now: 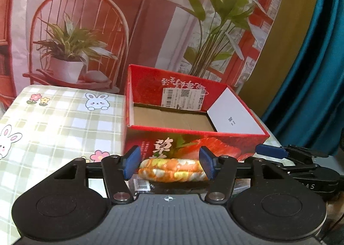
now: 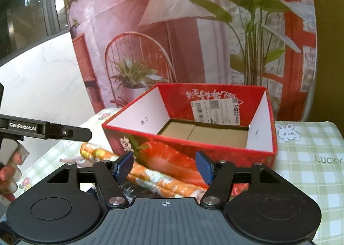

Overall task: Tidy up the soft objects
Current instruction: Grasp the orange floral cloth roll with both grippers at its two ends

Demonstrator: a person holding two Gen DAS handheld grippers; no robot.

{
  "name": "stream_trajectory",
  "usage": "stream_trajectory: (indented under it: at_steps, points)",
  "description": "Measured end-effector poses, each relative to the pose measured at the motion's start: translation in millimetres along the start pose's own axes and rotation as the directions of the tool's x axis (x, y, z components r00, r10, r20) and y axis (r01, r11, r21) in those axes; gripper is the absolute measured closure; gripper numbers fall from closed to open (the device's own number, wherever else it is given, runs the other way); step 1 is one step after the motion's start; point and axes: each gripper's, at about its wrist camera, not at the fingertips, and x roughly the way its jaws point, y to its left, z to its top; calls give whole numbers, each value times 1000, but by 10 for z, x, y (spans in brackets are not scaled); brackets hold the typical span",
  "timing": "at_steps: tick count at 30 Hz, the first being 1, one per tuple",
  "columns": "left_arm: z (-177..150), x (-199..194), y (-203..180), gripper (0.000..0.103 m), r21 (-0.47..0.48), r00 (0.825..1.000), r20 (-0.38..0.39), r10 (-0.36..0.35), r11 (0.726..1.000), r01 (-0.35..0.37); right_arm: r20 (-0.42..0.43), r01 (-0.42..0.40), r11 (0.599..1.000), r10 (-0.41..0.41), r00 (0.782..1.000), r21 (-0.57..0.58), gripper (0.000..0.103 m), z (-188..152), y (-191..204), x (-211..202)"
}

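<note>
A folded soft cloth (image 1: 172, 169), orange, yellow and white, lies on the table right against the front wall of a red strawberry box (image 1: 193, 135). My left gripper (image 1: 169, 164) stands open around it, a blue pad at each end of the fold, and I see no squeeze on it. In the right wrist view the same cloth (image 2: 150, 178) runs slantwise under and between the fingers of my right gripper (image 2: 164, 167), which is open and apart from it. The box (image 2: 182, 139) is open-topped and its brown cardboard floor shows.
A checked tablecloth (image 1: 53, 127) with rabbits and flowers covers the table on both sides of the box (image 2: 311, 148). A printed backdrop hangs close behind. A teal curtain (image 1: 311, 73) is at the right. The other gripper's arm (image 2: 43, 131) reaches in from the left.
</note>
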Motion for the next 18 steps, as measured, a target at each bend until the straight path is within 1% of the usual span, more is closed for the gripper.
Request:
stream_trajectory:
  at_steps: [3, 9, 14, 18]
  points:
    - [-43, -16, 16, 40, 12, 1000, 3, 5, 1000, -5, -31, 4, 1000, -4, 1000, 0, 42, -74, 8, 40]
    - [-90, 42, 4, 40, 54, 1000, -21, 15, 998, -14, -60, 11, 1000, -10, 998, 6, 42, -163, -22, 70]
    - [-102, 52, -7, 40, 68, 1000, -22, -20, 997, 21, -73, 20, 1000, -18, 997, 20, 42, -198, -78, 71]
    - [-138, 77, -40, 40, 107, 999, -21, -30, 994, 32, -84, 29, 999, -28, 996, 14, 42, -227, -101, 54]
